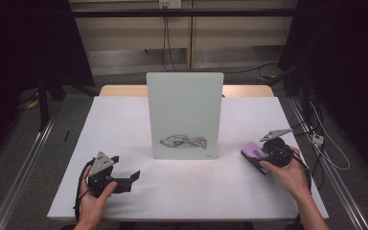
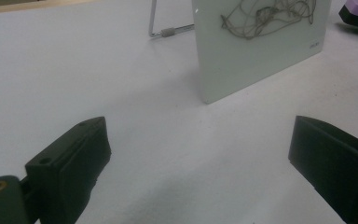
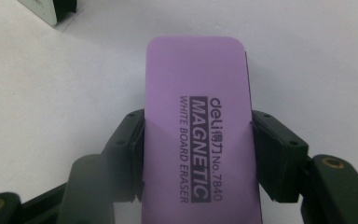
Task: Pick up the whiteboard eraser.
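The right tool (image 3: 198,154) was clamped on the eraser (image 3: 198,126); the left tool (image 2: 198,158) gaped empty; the whiteboard (image 1: 184,115) scribble (image 1: 183,142) remained unwiped.

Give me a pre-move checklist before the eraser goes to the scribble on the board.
1. Right tongs shut on the eraser, a jaw on each long side: ok.
2. Eraser's felt side faces the board: cannot tell.
3. Board upright on its wire stand: ok.
4. Scribble low on the board's front, nothing covering it: ok.
5. Left tongs open, off to the board's left: ok.
6. Board braced against a push: not ok, nothing holds it.
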Motion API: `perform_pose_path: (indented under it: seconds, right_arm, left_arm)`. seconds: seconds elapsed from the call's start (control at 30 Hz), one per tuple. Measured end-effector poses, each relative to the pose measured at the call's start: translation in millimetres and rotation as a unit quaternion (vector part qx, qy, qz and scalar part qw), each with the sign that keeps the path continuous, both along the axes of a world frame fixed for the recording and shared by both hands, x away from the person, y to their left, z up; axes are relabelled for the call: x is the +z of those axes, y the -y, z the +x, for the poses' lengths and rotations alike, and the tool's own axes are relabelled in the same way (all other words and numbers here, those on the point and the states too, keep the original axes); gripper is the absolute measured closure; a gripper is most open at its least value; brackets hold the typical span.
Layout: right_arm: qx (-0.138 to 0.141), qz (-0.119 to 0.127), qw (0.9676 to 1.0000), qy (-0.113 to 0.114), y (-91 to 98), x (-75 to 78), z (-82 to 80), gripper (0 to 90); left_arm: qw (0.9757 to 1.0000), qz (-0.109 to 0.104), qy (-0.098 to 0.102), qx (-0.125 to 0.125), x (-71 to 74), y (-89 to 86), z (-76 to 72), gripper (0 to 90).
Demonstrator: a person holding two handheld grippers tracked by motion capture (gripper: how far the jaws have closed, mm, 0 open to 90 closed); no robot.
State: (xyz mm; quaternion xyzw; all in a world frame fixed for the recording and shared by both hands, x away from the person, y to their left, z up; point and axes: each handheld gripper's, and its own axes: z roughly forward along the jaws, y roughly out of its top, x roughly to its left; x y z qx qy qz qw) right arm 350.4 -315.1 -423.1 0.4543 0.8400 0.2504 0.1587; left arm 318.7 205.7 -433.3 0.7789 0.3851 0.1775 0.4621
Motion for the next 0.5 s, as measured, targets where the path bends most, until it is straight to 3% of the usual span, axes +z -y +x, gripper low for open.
perform_pose_path:
  seconds: [0.37,0.5]
  right_arm:
    - [0.012,0.015,0.9990,0.039,-6.3,7.6,-6.5,41.1]
    - [0.019,0.040,0.9975,0.055,-7.9,8.6,-9.0,41.2]
  left_arm:
    - [1.0000,-0.003,0.000,0.003,-0.1,-2.8,-1.1,5.2]
    - [1.0000,0.000,-0.002,0.001,-1.1,-2.7,-1.0,5.2]
